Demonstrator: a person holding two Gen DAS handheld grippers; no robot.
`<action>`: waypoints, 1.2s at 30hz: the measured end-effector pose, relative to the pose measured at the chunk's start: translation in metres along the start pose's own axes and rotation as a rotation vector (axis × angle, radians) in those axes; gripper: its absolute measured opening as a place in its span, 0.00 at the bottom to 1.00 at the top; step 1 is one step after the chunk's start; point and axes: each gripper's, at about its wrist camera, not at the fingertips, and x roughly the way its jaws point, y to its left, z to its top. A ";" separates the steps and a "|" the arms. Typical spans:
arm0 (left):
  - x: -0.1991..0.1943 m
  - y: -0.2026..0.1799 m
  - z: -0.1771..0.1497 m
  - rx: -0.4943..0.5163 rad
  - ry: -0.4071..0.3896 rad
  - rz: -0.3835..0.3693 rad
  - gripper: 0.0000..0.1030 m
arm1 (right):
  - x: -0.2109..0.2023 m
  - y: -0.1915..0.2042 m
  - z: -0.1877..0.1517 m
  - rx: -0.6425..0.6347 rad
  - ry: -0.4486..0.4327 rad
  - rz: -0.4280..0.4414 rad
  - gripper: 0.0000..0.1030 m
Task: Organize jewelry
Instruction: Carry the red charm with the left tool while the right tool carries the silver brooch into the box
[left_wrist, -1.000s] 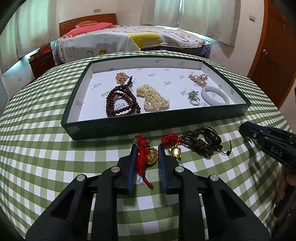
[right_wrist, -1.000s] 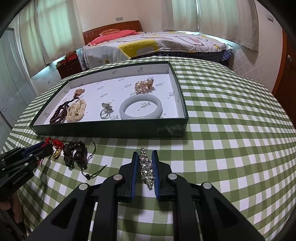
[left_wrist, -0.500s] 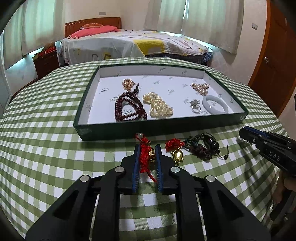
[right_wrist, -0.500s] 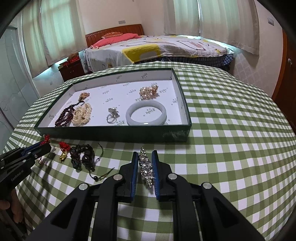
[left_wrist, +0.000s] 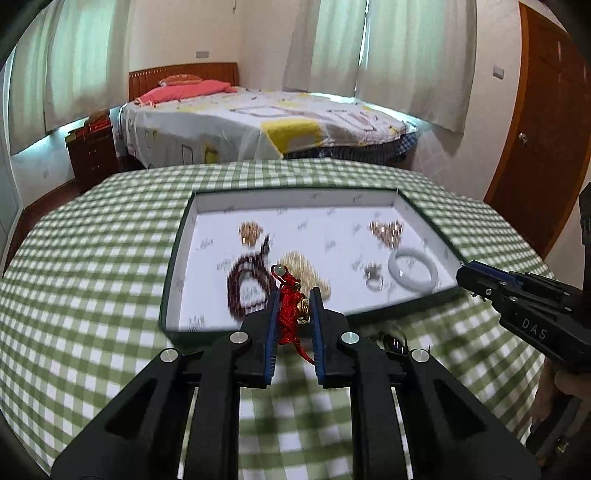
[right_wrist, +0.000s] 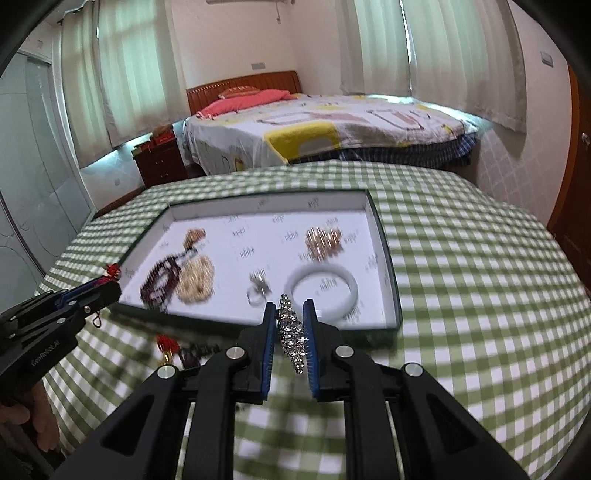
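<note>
My left gripper (left_wrist: 293, 295) is shut on a red knotted charm with a gold pendant (left_wrist: 290, 314) and holds it lifted above the table, in front of the green tray (left_wrist: 168, 280). My right gripper (right_wrist: 290, 308) is shut on a crystal rhinestone piece (right_wrist: 291, 339), also lifted near the tray's front wall. The tray holds a dark bead bracelet (left_wrist: 245, 284), a pearl strand (left_wrist: 306, 269), a ring (left_wrist: 373, 277), a white jade bangle (left_wrist: 412, 269) and two gold clusters.
A second red charm (right_wrist: 168, 343) and a dark bead bracelet (right_wrist: 197, 354) lie on the green checked tablecloth (right_wrist: 480, 295) in front of the tray. A bed and a nightstand stand behind the table. A wooden door is at the right.
Both grippers have risen off the table with their pieces and moved toward the tray. The left gripper closed on the red charm a second ago.
</note>
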 end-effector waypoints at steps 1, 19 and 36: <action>0.001 0.000 0.005 0.000 -0.010 0.000 0.15 | 0.001 0.002 0.007 -0.008 -0.013 0.003 0.15; 0.107 -0.006 0.080 0.026 0.029 0.017 0.15 | 0.082 0.021 0.073 -0.082 -0.016 0.048 0.15; 0.176 -0.007 0.077 0.043 0.280 0.056 0.16 | 0.137 0.011 0.062 -0.075 0.161 0.018 0.15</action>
